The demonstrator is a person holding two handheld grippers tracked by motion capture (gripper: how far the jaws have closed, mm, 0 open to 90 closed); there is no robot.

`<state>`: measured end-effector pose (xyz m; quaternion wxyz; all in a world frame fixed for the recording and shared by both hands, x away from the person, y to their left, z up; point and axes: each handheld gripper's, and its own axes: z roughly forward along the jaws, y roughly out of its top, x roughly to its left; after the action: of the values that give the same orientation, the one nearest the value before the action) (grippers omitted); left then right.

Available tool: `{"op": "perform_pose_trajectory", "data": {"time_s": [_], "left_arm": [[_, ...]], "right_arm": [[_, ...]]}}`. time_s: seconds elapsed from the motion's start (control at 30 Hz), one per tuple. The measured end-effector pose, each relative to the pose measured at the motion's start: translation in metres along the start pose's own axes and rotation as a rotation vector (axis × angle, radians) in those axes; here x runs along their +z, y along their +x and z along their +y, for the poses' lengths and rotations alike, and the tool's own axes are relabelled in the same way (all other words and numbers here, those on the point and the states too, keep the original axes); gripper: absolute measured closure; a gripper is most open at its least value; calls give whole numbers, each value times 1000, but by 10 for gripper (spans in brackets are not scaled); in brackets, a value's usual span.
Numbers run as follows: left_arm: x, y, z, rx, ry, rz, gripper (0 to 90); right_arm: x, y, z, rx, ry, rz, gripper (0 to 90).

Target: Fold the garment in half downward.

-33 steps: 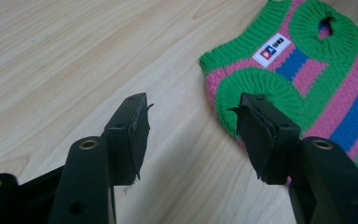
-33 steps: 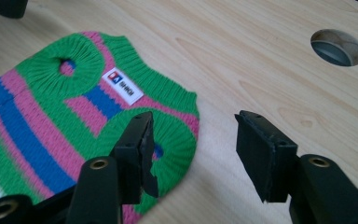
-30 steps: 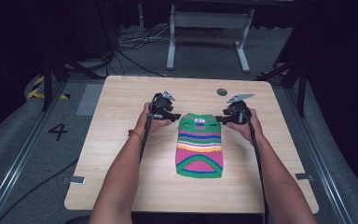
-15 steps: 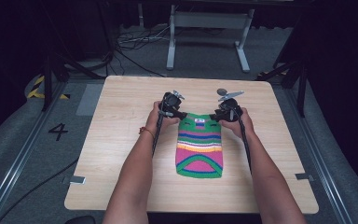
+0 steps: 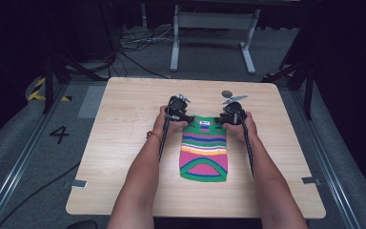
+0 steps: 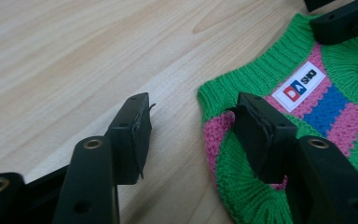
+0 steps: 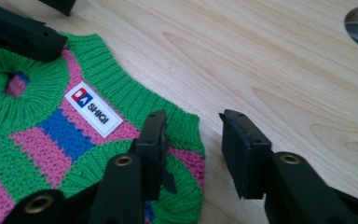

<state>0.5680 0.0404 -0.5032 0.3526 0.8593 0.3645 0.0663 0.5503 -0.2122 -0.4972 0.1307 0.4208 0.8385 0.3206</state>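
The small sweater (image 6: 317, 112) is chunky knitted yarn, ribbed along its green edges and bumpy across the pink and blue stripes, with a smooth white woven label (image 6: 297, 87) sewn on that looks faintly glossy. Under it the worktop (image 5: 124, 143) is pale wood with visible grain and a smooth, matt finish. The left hand-held gripper (image 6: 191, 128) and right hand-held gripper (image 7: 193, 149) are matt black plastic with brass-coloured metal eyelets, their inner pads dull and slightly rough.

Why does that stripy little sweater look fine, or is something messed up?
Nothing stands out. The striped sweater lies flat and straight on the table, unspilled and untorn, with the left gripper and right gripper at its top corners.
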Motion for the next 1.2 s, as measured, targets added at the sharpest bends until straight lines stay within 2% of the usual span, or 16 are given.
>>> {"op": "perform_pose_trajectory", "data": {"time_s": [0.03, 0.07, 0.13, 0.17, 0.2, 0.27, 0.37, 0.57, 0.73, 0.77, 0.8, 0.83, 0.87, 0.93, 1.0, 1.2], "left_arm": [[0, 0, -2, -2, -19, -14, 508], [0, -1, -2, 4, -14, -30, 553], [0, -3, -3, 16, -12, -42, 664], [0, -4, -3, 22, -11, -56, 664], [0, -5, -3, 38, -8, -60, 712], [-1, -8, -2, 51, -1, -61, 761], [-3, -12, 0, 97, 6, -31, 816], [-12, -17, 6, 149, -8, -8, 825], [-26, -21, 10, 191, -24, -1, 829], [-34, -25, 11, 216, -37, 9, 829], [-34, -25, 11, 216, -37, 9, 829], [-38, -27, 10, 233, -41, 11, 828], [-47, -30, 9, 245, -58, 6, 828], [-50, -31, 8, 254, -66, 2, 828], [-57, -34, 5, 259, -87, -15, 827], [-73, -42, -4, 294, -109, -23, 828]], "right_arm": [[1, 1, 0, 5, 0, 10, 697], [2, 2, 0, 10, -2, 16, 723], [2, 2, 0, 8, -1, 21, 738], [2, 3, 0, 5, 0, 26, 763], [2, 3, 1, 5, 1, 29, 785], [1, 5, 1, -6, 7, 22, 811], [0, 9, 4, -32, 11, 6, 840], [-11, 11, 9, -58, -19, 14, 842], [-22, 13, 13, -67, -50, 47, 841], [-29, 15, 14, -72, -72, 66, 840], [-31, 16, 14, -75, -81, 72, 840], [-35, 18, 13, -84, -95, 77, 840], [-39, 19, 12, -93, -107, 88, 840], [-41, 21, 12, -97, -111, 93, 839], [-50, 26, 8, -121, -129, 101, 838], [-64, 33, 4, -147, -140, 101, 835]]}}
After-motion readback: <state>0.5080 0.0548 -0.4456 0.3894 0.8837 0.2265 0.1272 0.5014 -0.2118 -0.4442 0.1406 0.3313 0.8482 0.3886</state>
